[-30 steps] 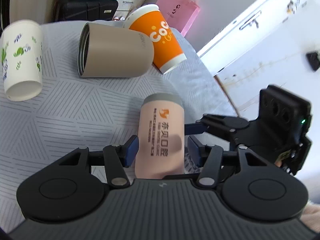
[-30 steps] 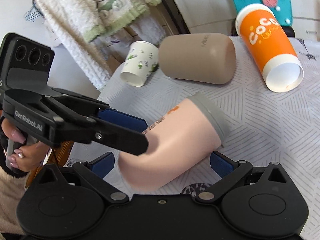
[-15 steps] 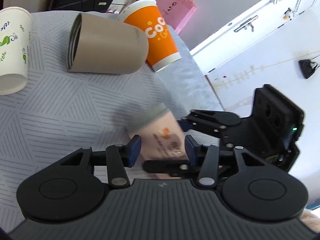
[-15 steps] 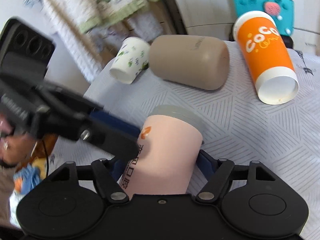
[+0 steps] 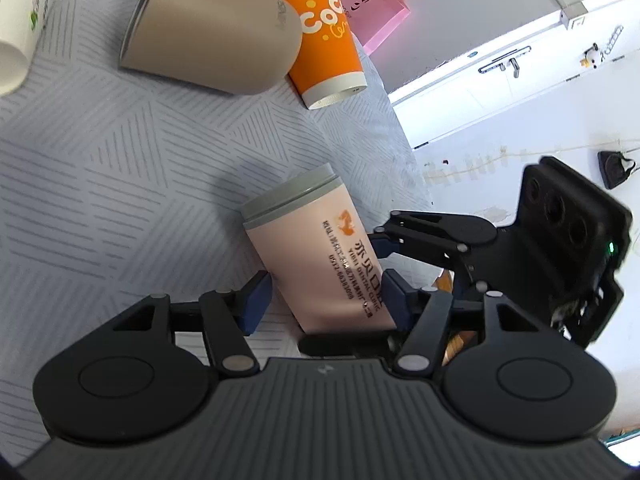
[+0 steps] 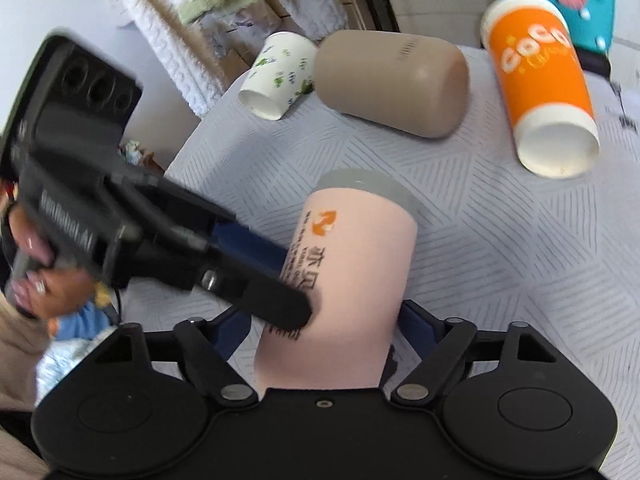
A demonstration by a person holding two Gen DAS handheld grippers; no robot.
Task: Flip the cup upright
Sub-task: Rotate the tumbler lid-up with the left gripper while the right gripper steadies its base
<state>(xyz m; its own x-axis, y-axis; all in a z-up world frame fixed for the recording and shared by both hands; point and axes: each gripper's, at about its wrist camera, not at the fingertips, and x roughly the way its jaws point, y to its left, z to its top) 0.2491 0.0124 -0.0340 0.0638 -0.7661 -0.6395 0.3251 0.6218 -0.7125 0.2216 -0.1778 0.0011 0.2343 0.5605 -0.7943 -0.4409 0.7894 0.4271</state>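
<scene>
A pink cup with a grey rim band and orange logo is held tilted above the grey patterned tablecloth, grey end pointing away from both cameras. My left gripper has its blue pads against the cup's sides near its base. My right gripper is shut on the same cup from another side. Each gripper shows in the other's view: the right one and the left one, whose finger lies across the cup.
A tan tumbler, an orange paper cup and a white leaf-print cup lie on their sides at the far part of the table. The table edge runs to the right. A pink bag stands beyond.
The pink cup has been lifted off the cloth and rotated from lying flat toward tilted. My right gripper closed onto it. Both grippers turned with the cup.
</scene>
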